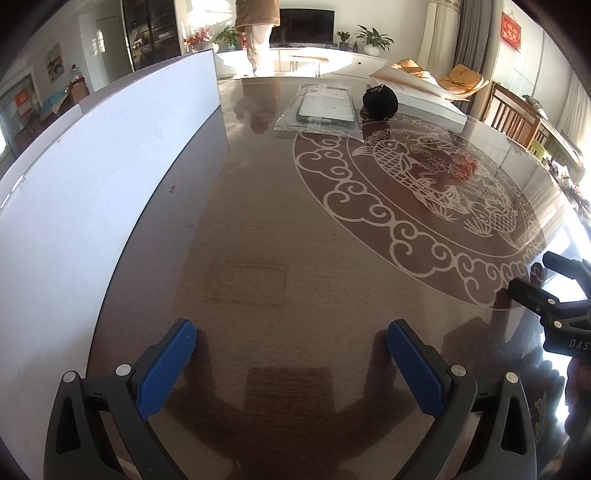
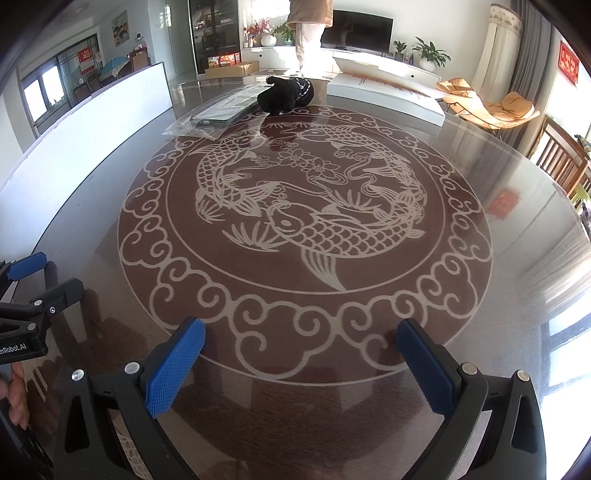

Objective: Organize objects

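Both claws gape, nothing held: left claw [image 1: 291, 349], right claw [image 2: 301, 349] over bench [image 2: 92, 206]. Black pouch [image 2: 286, 95] at far side, touching bagged phone case [image 2: 225, 109] (white box [image 2: 388, 98] just beside).

A glossy dark counter [image 2: 517, 295] carries an etched carp medallion [image 2: 306, 221]; beyond stand a television [image 2: 356, 26], potted plants [image 2: 430, 55] and an orange chair [image 2: 491, 107].
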